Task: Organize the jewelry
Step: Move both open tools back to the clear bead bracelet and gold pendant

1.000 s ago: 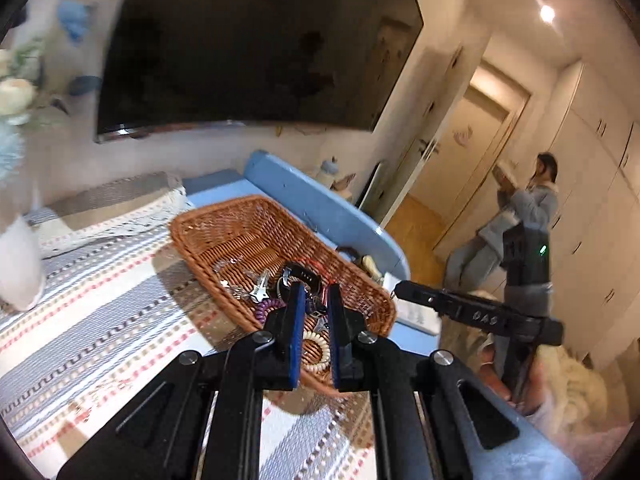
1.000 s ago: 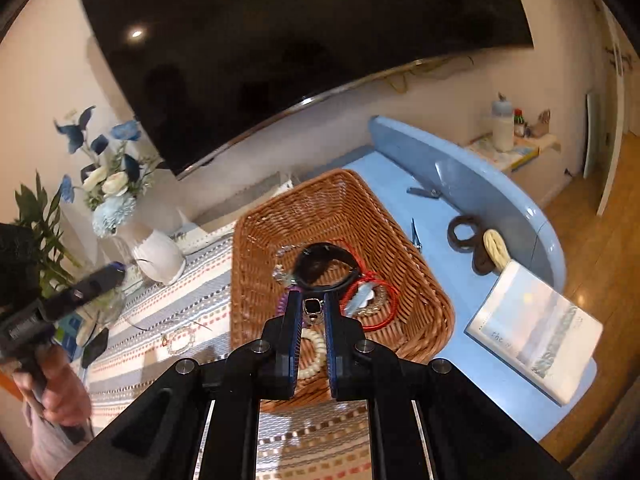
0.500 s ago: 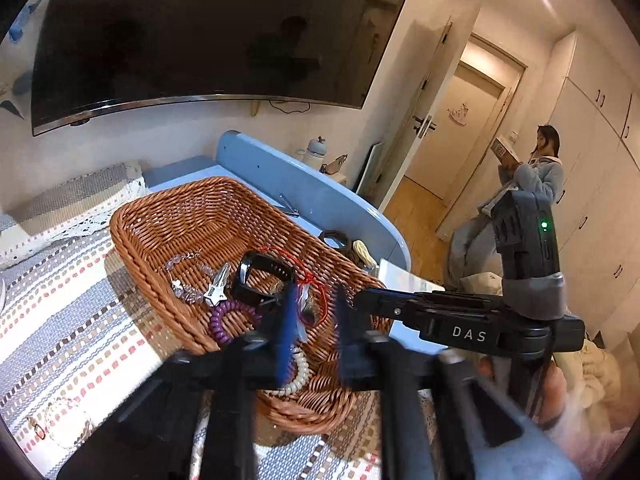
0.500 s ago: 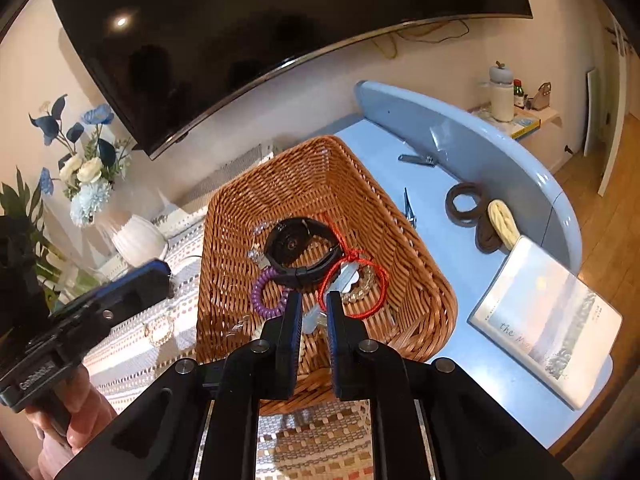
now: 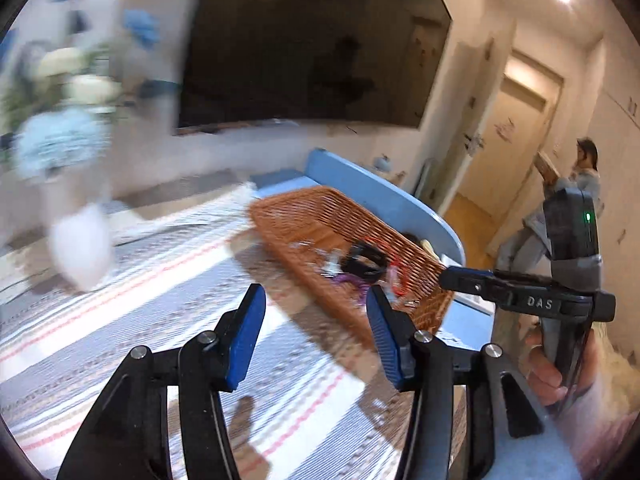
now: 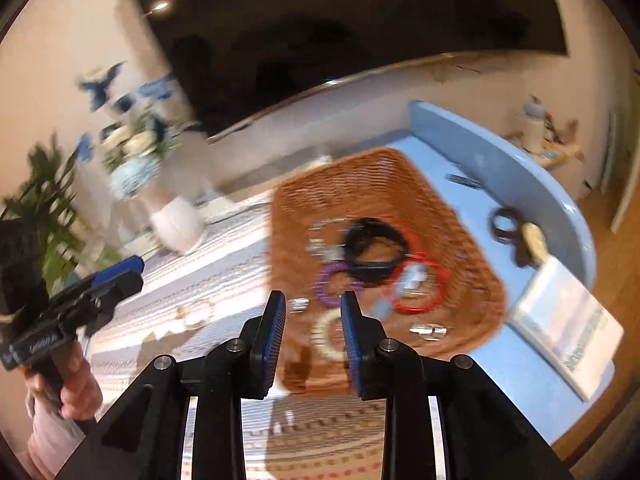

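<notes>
A brown wicker basket (image 6: 384, 184) holds a black band (image 6: 374, 246), a red cord bracelet (image 6: 420, 288), a purple bead bracelet (image 6: 326, 284), a white bead bracelet (image 6: 326, 338) and small silver pieces. It also shows in the left wrist view (image 5: 320, 216). My right gripper (image 6: 313, 308) is open and empty over the basket's near edge. My left gripper (image 5: 316, 304) is wide open and empty above the striped cloth (image 5: 160, 280), left of the basket. A thin bracelet (image 6: 196, 312) lies on the cloth. Both views are blurred.
A white vase of blue flowers (image 6: 176, 224) stands at the back left. A book (image 6: 568, 320), a brown ring (image 6: 504, 224) and a pale object (image 6: 534, 238) lie on the blue tabletop (image 6: 516, 352) to the right. A large TV hangs behind. A person (image 5: 576, 192) stands by the door.
Both grippers have opened, the left one wide. The left gripper has swung left off the basket over the cloth. The right gripper has pulled back slightly.
</notes>
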Available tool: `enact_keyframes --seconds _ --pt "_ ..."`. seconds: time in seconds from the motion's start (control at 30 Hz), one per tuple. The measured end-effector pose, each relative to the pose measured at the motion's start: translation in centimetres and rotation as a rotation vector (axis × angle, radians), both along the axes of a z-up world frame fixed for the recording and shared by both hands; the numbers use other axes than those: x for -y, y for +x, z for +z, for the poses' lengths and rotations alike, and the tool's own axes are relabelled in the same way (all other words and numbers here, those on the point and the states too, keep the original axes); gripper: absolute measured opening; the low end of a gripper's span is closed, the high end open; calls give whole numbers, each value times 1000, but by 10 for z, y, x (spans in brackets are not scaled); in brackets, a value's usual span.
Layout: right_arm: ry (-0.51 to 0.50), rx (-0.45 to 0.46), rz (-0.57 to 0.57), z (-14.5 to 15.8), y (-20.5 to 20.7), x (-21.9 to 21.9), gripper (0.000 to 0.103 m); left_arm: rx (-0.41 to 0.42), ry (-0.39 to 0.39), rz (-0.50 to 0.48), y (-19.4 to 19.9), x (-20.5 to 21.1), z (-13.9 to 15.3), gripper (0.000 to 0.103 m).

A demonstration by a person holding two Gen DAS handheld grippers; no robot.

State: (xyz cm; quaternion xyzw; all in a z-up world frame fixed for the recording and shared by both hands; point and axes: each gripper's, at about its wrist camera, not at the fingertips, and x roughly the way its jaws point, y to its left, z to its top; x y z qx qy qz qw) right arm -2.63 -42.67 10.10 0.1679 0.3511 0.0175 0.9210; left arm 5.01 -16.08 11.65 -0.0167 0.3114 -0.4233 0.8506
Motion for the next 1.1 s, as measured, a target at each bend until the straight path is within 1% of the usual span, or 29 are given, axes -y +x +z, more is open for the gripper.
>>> enact_keyframes --seconds 0.07,0.13,0.2,0.27,0.33,0.4,0.47,0.53,0.6,0.67,0.7,0.77,0.8,0.83,0.9,0.97,1.03,1.07,1.1 --pt "-23 12 41 3 3 -21 29 -18 -46 45 5 -35 2 53" --pt "-66 22 89 5 8 -53 29 -39 -83 107 12 -71 1 53" --pt "-83 22 133 3 15 -78 29 -53 -106 165 19 -101 -3 53" --pt "-79 15 174 -4 23 -101 29 -82 -130 219 27 -128 -11 53" --pt "-78 1 211 -13 34 -124 29 -135 -127 266 38 -150 -26 53" --pt "-96 -10 231 -25 47 -146 29 -190 -74 299 51 -160 -45 53" --pt "-132 -19 233 -38 61 -163 29 -229 -25 296 61 -161 -64 52" --pt "-134 -45 240 -49 77 -170 29 -263 8 286 70 -157 -79 50" --pt "-86 -101 256 -58 99 -172 29 -290 10 266 78 -151 -90 47" --pt "-41 -132 277 -61 118 -169 29 -334 1 251 89 -142 -98 47" --pt "-40 -139 278 -62 126 -168 29 -356 3 250 94 -138 -102 45" --pt "-72 -142 281 -64 138 -168 29 -398 -1 247 103 -126 -111 41" --pt "-108 -135 277 -67 143 -169 29 -415 -18 240 107 -122 -115 39" --pt "-148 -125 270 -71 147 -171 29 -425 -30 235 108 -119 -118 39" --pt "-191 -113 270 -80 150 -173 29 -433 -48 225 108 -113 -126 39" --pt "-189 -106 288 -90 150 -172 29 -425 -53 212 105 -111 -129 39" --pt "-206 -102 297 -97 152 -175 29 -423 -40 205 105 -106 -135 39" --pt "-226 -105 296 -99 154 -177 29 -428 -44 200 106 -105 -137 39" --pt "-241 -112 296 -102 155 -179 29 -440 -66 186 107 -105 -138 39"
